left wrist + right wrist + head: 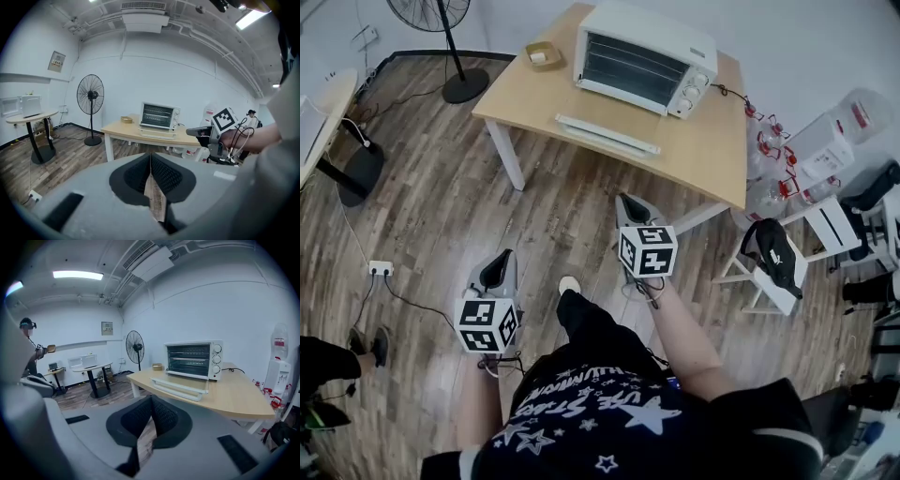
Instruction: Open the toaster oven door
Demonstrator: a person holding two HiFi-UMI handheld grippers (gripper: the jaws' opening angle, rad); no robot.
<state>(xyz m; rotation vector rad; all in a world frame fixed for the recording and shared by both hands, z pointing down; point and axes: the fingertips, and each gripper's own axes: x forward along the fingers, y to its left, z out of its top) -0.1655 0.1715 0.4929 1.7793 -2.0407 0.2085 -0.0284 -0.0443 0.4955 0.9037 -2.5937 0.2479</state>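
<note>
The white toaster oven stands at the back of a light wooden table. Its door hangs folded down flat in front of it, handle bar toward me. The oven and lowered door also show in the right gripper view, and the oven sits far off in the left gripper view. Both grippers hover over the floor, well short of the table. My left gripper is shut and empty, its pads pressed together. My right gripper is shut and empty too, a little nearer the table.
A small tan tray sits on the table's back left corner. A standing fan is left of the table. A white stool with a black bag and water bottles stand to the right. A power strip lies on the floor at left.
</note>
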